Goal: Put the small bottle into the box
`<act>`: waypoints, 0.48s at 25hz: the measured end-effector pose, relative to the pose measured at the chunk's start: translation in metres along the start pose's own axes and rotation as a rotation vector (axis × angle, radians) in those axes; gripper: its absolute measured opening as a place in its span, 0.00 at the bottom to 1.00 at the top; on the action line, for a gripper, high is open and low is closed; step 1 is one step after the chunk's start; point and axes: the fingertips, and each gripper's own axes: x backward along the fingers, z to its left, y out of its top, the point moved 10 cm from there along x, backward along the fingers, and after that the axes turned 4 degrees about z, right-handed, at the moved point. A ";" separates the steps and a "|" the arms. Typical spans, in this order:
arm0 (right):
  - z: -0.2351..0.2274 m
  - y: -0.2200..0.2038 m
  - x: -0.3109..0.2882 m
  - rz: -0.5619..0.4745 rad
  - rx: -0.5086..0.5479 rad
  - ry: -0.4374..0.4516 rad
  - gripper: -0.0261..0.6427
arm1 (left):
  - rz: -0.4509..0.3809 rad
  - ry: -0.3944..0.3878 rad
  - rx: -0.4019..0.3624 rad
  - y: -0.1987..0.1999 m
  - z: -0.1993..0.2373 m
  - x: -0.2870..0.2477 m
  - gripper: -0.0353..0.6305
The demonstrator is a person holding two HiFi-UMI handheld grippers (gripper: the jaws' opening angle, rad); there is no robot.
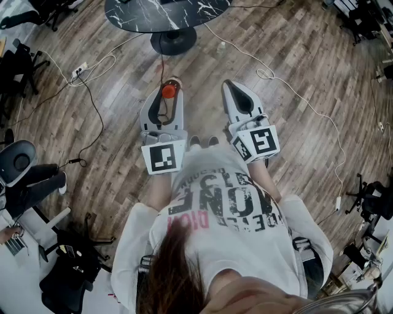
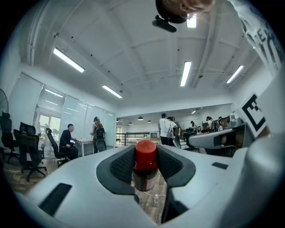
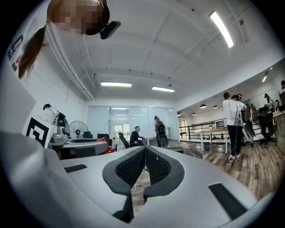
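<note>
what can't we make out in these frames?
- box: in none of the three views, so its place is unknown.
- small bottle, base: left gripper view, hidden by the left claw's own body; the head view shows little but its red cap.
- black table: head view, cut off by the top edge.
- distant people: gripper views, too small for detail.

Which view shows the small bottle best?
Left gripper view: the small bottle sits close up, upright, clamped in the left gripper, red cap and dark body clear. Head view gives only its red cap from above. Right gripper view catches just a red sliver beyond the left gripper.
</note>
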 end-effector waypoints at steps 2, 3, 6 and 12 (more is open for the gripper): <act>0.002 0.000 0.000 -0.001 0.001 0.000 0.04 | -0.004 -0.004 0.002 0.001 0.002 0.001 0.26; 0.003 0.000 0.001 0.000 0.002 -0.001 0.04 | -0.006 -0.004 0.003 0.002 0.003 0.001 0.26; 0.005 0.001 0.001 0.001 0.002 -0.002 0.04 | -0.012 -0.004 0.004 0.003 0.005 0.003 0.26; 0.009 0.001 0.003 -0.003 0.013 0.005 0.04 | -0.020 -0.010 0.004 0.004 0.007 0.006 0.26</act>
